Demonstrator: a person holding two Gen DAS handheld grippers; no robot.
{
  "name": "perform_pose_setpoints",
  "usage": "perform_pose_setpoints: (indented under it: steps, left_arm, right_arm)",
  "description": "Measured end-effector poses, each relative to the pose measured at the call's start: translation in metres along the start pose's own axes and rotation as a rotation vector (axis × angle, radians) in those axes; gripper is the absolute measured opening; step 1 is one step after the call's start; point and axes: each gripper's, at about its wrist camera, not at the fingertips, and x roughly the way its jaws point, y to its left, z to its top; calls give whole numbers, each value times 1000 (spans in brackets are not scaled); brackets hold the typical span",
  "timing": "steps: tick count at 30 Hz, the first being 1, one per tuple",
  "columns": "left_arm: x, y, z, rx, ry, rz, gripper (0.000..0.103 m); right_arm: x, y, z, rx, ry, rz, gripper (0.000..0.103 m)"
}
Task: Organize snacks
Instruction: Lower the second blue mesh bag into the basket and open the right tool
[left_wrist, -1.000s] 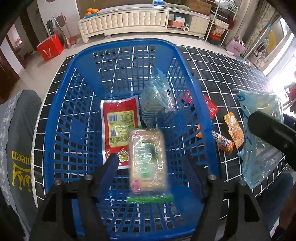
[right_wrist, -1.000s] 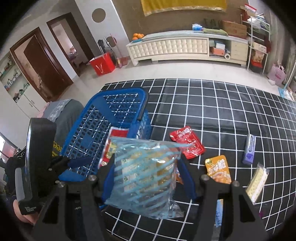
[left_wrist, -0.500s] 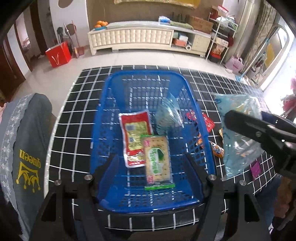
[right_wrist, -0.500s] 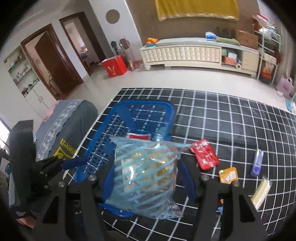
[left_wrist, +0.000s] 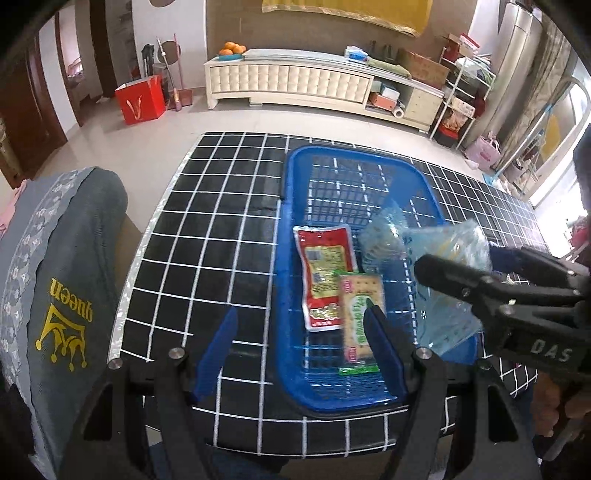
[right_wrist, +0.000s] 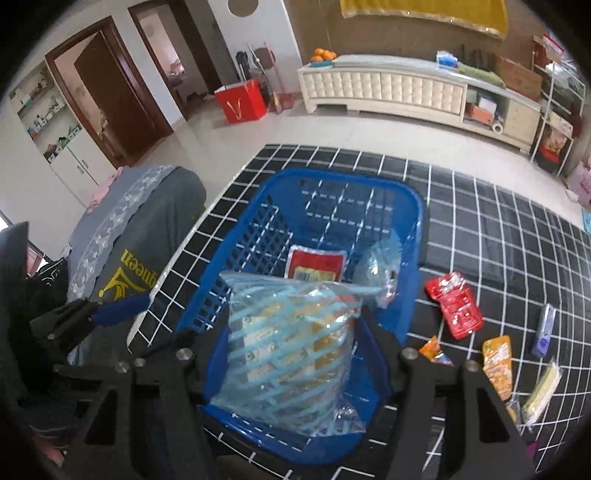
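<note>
A blue plastic basket (right_wrist: 236, 266) is seen on a table (left_wrist: 207, 258) covered in black cloth with a white grid.

The right claw (right_wrist: 291, 347) is closed on a clear bag with pale blue stripes (right_wrist: 288, 343), pressed between its two blue pads. The bag is held above the near end of the basket, and yellow-wrapped snacks can be made out through the plastic.

The left claw (left_wrist: 299, 328) is open, with nothing between its pads. It is held over the table's near edge, at the left rim of the basket; its right pad overlaps the basket in that view.

Three items are seen inside the basket: a red packet with a yellow label (left_wrist: 325, 273) lying flat, a cracker pack with a green print (left_wrist: 360, 314) just beside it and partly on it, and a crumpled clear bag (left_wrist: 382, 240) against the right wall.

To the right of the basket, more snacks are spread on the table: a red pouch (right_wrist: 454, 306) nearest the basket, an orange packet (right_wrist: 498, 358), a purple bar (right_wrist: 545, 328) and a pale yellow packet (right_wrist: 543, 387) farther out.

A chair back with a grey cover (left_wrist: 55, 295) is seen beside the table's left side.
</note>
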Motion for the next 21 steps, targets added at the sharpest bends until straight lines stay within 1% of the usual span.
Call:
perform_pose_setpoints:
  steps: [3,6,9,12,14,16,18,21]
  left_arm:
    - [2,5,-2,-9,3,-6,69]
    - [4,7,-4,-10,7,-6,69]
    - [7,9,-4,-17,9,-11,69]
    - [8,10,-4,-23,13,-12,69]
    - [8,9,-5,-21,11,-9,69]
    - [9,7,-5,-22,13,-4,69]
    - [9,5,-5,-24,12,-8,69]
    - [5,1,-7,-16,7,-11,69]
  right_arm:
    - [10,2,-3,-17,35,-26,68]
    - [15,1,-5,-17,46,-55,68]
    - [15,1,-7,-19,57,-64,68]
    - [18,3,-8,-36,70,-83,71]
    - [18,5,-10,-53,80,-93,74]
    - [14,4,-10,-47,68,-105,85]
    - [10,1,-10,-39,64,-125,89]
    - [1,-8,-13,-14,51,-102,90]
